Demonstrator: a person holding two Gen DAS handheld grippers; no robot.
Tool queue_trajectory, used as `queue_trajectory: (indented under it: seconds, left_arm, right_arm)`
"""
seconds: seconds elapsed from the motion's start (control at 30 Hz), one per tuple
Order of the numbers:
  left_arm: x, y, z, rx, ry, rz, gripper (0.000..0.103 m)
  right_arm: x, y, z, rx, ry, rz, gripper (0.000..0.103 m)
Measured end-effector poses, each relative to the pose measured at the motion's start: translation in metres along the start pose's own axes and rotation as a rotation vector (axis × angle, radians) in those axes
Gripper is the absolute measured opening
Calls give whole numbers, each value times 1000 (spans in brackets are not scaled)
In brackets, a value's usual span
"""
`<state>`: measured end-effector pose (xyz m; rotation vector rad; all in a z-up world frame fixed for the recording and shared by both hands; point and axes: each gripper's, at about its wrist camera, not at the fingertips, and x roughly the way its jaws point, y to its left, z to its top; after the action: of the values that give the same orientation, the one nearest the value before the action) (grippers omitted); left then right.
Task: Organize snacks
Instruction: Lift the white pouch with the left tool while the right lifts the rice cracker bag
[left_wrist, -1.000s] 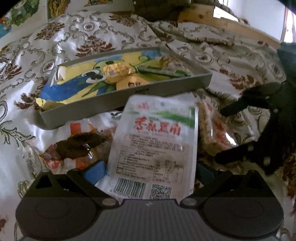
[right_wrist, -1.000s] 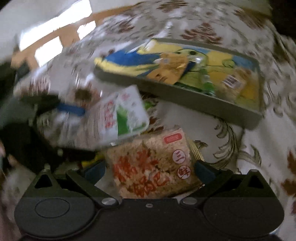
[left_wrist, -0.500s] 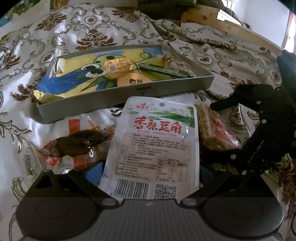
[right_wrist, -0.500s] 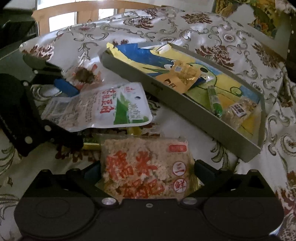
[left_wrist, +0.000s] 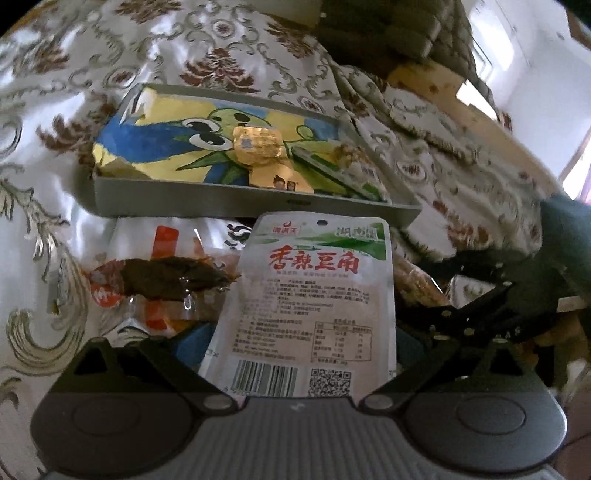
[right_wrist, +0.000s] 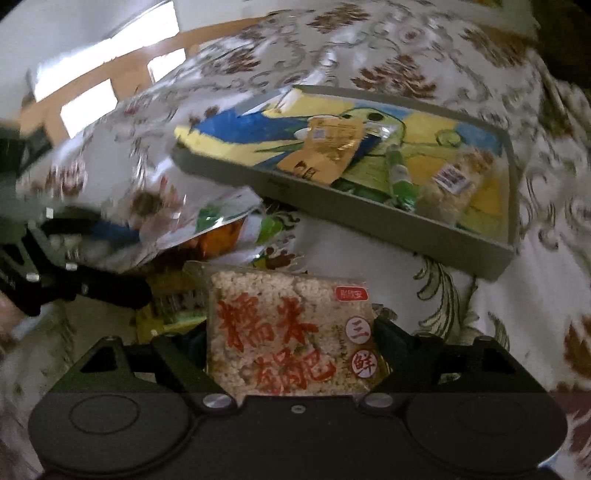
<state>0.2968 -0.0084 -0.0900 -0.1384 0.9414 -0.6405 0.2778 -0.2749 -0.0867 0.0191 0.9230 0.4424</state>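
Jaws on both grippers are clamping snacks: the left gripper (left_wrist: 299, 354) is gripping a white pouch (left_wrist: 314, 302) by its barcode end, and the right gripper (right_wrist: 291, 354) is pinching a rice cake (right_wrist: 291, 332). Both packs are hanging just short of the box (left_wrist: 221, 201) on the bedspread (left_wrist: 55, 184), near its front wall. A jerky pack (left_wrist: 159, 280) is lying loose beside the pouch. Judgement: the carry-to-box step is running; next, each pack is needing lift over the wall, then release among the snacks already inside.
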Motion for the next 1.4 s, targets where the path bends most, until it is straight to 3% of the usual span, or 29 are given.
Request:
queue_trajectory:
  seconds: [0.17, 0.3, 0.5, 0.93, 1.03, 1.17, 1.4]
  left_arm:
    - [1, 10, 4, -71, 1, 2, 98]
    - [-6, 19, 9, -118, -19, 23, 95]
    - [-6, 28, 11, -157, -11, -9, 95]
    - [25, 8, 9, 1, 32, 85, 102]
    - [23, 1, 7, 29, 32, 115, 97]
    - [16, -15, 6, 69, 22, 152, 82]
    - [8, -32, -1, 118, 15, 203, 74]
  right_arm:
    - [-6, -19, 5, 139, -18, 40, 88]
    - [-6, -20, 3, 151, -20, 39, 88]
    - [-6, -19, 3, 164, -26, 55, 88]
    - [-2, -12, 3, 132, -16, 46, 88]
    - [-1, -11, 3, 128, -19, 38, 88]
    - [-3, -11, 3, 137, -27, 39, 88]
    - [-5, -8, 2, 124, -27, 44, 88]
